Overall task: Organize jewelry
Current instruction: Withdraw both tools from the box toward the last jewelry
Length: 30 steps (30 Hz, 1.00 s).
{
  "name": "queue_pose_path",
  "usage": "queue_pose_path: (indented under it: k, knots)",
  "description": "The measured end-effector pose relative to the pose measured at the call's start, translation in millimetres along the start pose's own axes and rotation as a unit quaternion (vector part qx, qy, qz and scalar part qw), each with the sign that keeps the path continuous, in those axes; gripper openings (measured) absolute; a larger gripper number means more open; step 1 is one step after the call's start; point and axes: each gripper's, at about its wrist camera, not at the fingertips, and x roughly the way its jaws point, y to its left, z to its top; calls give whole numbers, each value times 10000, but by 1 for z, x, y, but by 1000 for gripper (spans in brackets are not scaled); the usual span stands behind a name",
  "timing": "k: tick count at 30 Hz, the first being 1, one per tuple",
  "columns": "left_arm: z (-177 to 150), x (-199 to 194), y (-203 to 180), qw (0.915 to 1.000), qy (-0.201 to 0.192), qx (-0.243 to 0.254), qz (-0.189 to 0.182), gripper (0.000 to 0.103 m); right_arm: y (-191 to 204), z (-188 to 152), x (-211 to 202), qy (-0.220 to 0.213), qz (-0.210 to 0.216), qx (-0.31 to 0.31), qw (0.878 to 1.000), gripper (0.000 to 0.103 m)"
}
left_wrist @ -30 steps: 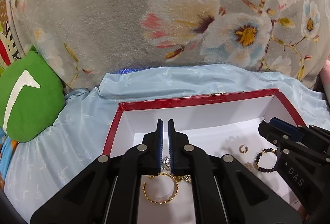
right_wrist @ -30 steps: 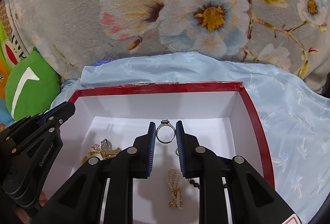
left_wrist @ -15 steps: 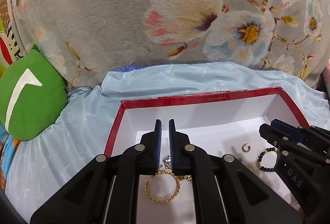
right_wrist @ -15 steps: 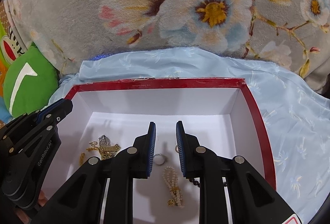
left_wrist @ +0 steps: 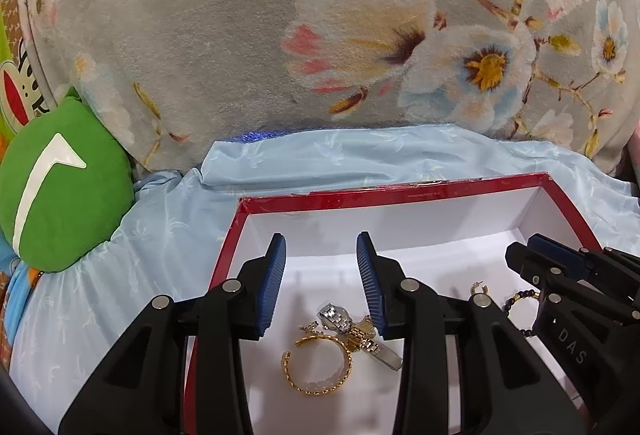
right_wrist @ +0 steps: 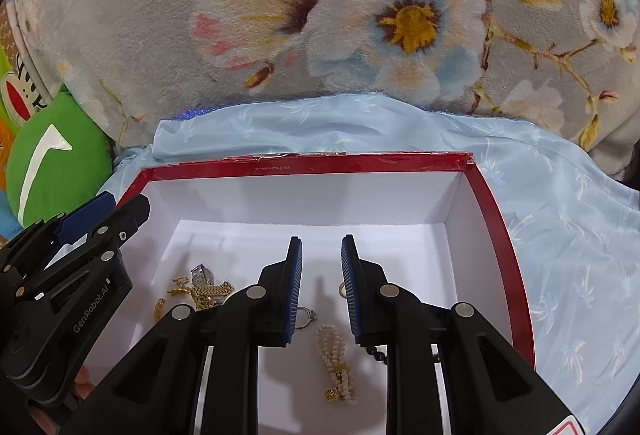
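Jewelry, a gold open bangle (left_wrist: 318, 365), a silver-and-gold watch (left_wrist: 352, 327) and a cream pearl bracelet (right_wrist: 335, 359), already lies inside the red-rimmed white cardboard box (right_wrist: 312, 167), the left gripper (left_wrist: 321, 277) opening empty, the right gripper (right_wrist: 321, 287) parted, holding nothing.

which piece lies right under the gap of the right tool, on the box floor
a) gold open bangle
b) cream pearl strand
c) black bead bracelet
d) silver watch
b: in the right wrist view the cream pearl strand lies on the white floor of the box below the gap of the right tool.
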Motion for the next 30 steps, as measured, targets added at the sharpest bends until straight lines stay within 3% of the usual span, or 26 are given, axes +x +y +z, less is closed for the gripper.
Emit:
queue_pose_path:
  k: [8,13,16,19,23,26,30]
  knots:
    - [1,0,1,10000,64,-25,-11,37,3,-1,-2,-15,-144,-110,9998,20]
    - [0,-3,7,9997,114,-223,-69,56,2,-5,-13,-228,-131,-44,9996,21]
    - [-5,-13,15,9991,153,-371,-95,60,6,-17,-35,-467,-369,-188,9981,31]
    - [-16,-39,22,9996,30,-268,-25,60,10,-42,-70,-604,-519,-530,9954,32]
    - [-40,-93,37,9993,-163,-262,-229,61,4,-87,-117,-655,-572,-677,9939,39]
    - [-68,-125,44,9992,-77,-195,-339,68,-4,-126,-147,-578,-499,-534,9956,41]
    - [-118,-155,49,9992,192,-62,-335,68,-9,-181,-185,-560,-618,-499,9953,41]
